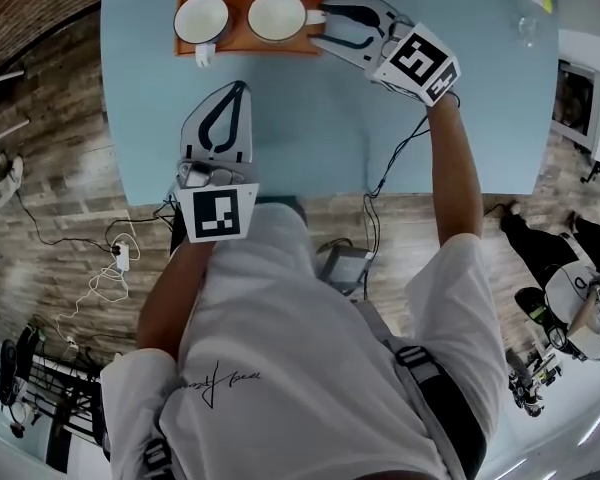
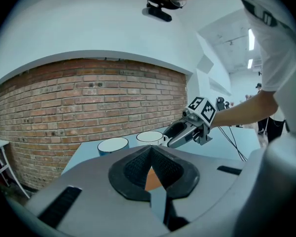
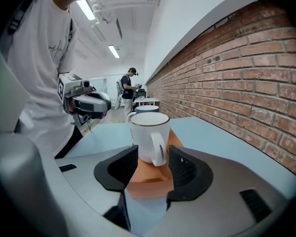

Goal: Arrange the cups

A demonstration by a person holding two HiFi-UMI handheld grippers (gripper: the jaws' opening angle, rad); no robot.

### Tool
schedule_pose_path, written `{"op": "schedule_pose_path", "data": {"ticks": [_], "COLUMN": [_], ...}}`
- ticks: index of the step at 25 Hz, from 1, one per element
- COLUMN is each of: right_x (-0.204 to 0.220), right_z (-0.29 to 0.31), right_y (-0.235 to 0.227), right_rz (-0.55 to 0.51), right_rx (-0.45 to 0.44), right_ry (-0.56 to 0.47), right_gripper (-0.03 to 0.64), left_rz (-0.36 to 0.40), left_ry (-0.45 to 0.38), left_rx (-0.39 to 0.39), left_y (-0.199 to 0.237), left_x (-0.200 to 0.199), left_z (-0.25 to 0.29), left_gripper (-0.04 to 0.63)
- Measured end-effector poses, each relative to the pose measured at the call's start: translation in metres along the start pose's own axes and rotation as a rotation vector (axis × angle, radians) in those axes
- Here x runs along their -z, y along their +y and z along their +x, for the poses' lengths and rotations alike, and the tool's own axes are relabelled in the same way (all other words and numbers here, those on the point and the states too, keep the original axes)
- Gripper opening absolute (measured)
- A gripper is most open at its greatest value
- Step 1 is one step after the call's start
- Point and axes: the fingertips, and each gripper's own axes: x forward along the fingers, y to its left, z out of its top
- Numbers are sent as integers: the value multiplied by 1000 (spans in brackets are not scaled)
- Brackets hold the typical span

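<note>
Two white cups with dark rims stand side by side on an orange mat (image 1: 238, 40) at the far side of the light blue table (image 1: 320, 138). My right gripper (image 1: 323, 26) is open at the right cup (image 1: 276, 15). In the right gripper view that cup (image 3: 149, 135) stands upright on the mat (image 3: 148, 184), and its handle lies between the pads (image 3: 123, 168) without touching them. The left cup (image 1: 201, 18) stands free, handle toward me. My left gripper (image 1: 242, 86) is shut and empty over the middle of the table, pointing at the cups (image 2: 113, 144).
A small clear glass (image 1: 527, 30) stands at the table's far right. A brick wall (image 2: 89, 102) runs close behind the table. Cables (image 1: 390, 168) hang off the near table edge. A person (image 3: 127, 90) stands far down the room.
</note>
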Motion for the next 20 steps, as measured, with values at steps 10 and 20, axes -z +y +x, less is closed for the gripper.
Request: {"op": "schedule_pose_path", "data": {"ticks": [10, 20], "right_x": [-4, -9], "right_z": [4, 8], "right_y": [-2, 2], "right_rz": [22, 21], "right_rx": [-82, -136], "right_ry": [-57, -84], "right_gripper": [169, 160], "left_rz": [7, 7], "left_ry": [23, 40], "left_rx": [-1, 4], "left_y": [3, 3], "left_x": [7, 11], "left_z": [1, 1], "left_gripper": [9, 9]}}
